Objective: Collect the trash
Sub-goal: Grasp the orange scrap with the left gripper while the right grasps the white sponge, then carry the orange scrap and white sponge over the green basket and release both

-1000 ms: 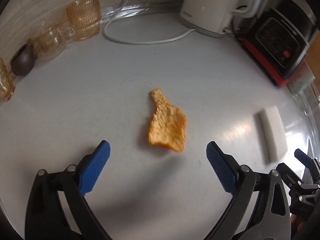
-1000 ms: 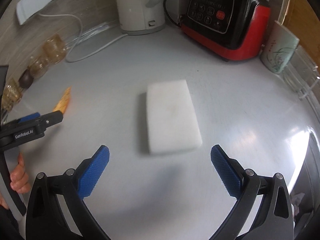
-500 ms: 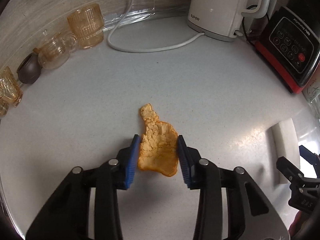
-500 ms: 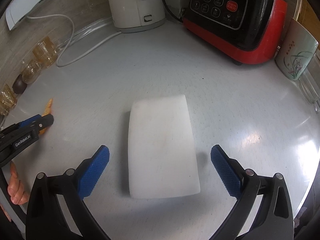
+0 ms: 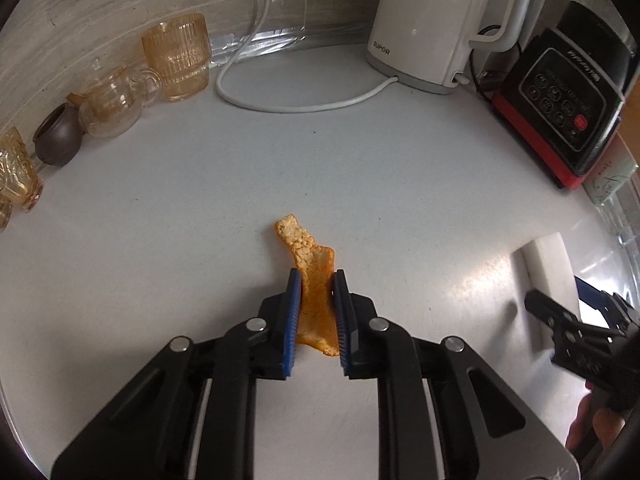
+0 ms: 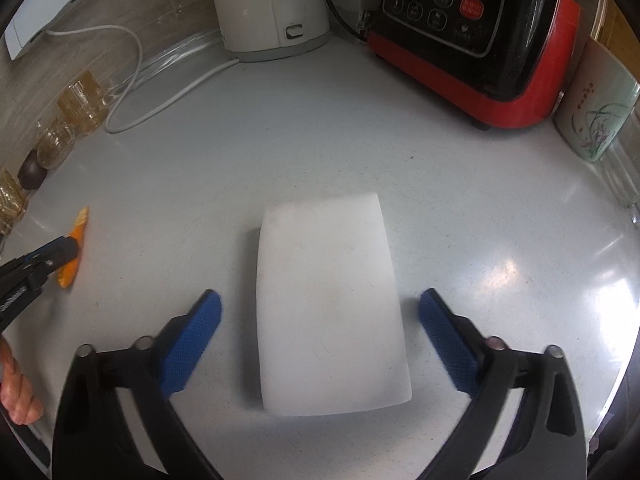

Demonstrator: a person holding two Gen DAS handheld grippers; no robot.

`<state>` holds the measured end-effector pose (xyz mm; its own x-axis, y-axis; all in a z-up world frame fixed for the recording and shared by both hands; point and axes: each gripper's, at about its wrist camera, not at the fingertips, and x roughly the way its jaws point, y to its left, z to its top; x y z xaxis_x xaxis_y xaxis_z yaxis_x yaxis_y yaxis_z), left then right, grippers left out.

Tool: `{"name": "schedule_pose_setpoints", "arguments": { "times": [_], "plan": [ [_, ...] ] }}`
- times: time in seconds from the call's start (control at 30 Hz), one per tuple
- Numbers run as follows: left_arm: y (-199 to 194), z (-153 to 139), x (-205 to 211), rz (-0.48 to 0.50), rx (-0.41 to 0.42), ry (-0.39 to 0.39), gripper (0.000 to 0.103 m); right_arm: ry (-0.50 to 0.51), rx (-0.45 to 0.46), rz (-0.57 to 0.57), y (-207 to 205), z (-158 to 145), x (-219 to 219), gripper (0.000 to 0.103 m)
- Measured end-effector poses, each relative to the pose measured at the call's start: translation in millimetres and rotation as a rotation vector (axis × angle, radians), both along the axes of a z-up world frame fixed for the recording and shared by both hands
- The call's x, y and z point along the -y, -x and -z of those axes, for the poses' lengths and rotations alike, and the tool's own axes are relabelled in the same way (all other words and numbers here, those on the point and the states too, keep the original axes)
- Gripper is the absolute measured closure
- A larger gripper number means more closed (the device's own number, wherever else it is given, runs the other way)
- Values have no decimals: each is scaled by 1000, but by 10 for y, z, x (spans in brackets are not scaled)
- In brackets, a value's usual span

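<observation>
Your left gripper point(image 5: 316, 280) has just closed on the orange peel point(image 5: 310, 276), low centre of the left view; lift it straight. Your right gripper point(image 6: 320, 312), jaws closing but apart, straddles the white sponge point(image 6: 328, 304) at frame centre; centre it before squeezing.

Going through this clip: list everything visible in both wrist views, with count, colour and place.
orange peel: 1, orange, on the counter, pinched between the left pads
sponge block: 1, white, flat on the counter between the right pads, not touched
kettle: 1, white, at the back wall, cord looping on the counter
appliance: 1, black and red, back right
amber glasses: several, along the left wall
small pot: 1, dark brown, among the glasses
cup: 1, pale green, far right
counter: 1, light grey
left gripper: black, blue pads, just closed on the peel
right gripper: black, blue pads, closing, still open
</observation>
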<state>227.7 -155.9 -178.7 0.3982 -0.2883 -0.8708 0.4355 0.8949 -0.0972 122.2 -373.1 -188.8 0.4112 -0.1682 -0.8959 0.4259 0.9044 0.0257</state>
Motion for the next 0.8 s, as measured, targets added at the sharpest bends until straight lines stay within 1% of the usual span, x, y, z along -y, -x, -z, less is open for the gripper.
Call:
{"name": "schedule_pose_setpoints", "arguments": {
  "times": [0.03,0.07,0.1,0.17,0.23,0.37,0.47,0.57,0.7,0.8],
  "plan": [
    [17,-24,-27,4,8,-1,87,9,2,3,5,-15,-7,32],
    [30,-51,-51,8,15,-2,87,10,7,7,10,-27,-4,39],
    [49,-84,-88,12,22,-2,87,-4,12,17,17,-41,8,41],
    [79,-146,-150,19,21,10,87,-31,21,27,32,-49,24,42],
    [120,-205,-212,29,19,23,87,-18,29,37,64,-103,-12,42],
    [253,-362,-344,58,35,35,87,8,56,40,191,-321,-190,42],
    [409,-480,-461,84,21,59,87,34,67,34,366,-515,-390,42],
    [611,-581,-579,102,22,64,87,46,80,18,629,-714,-650,42],
    [879,-663,-785,90,1,78,87,56,89,-25,939,-890,-980,42],
    [1187,-701,-938,81,-10,74,87,59,95,-76,1177,-986,-1225,41]
  ]
}}
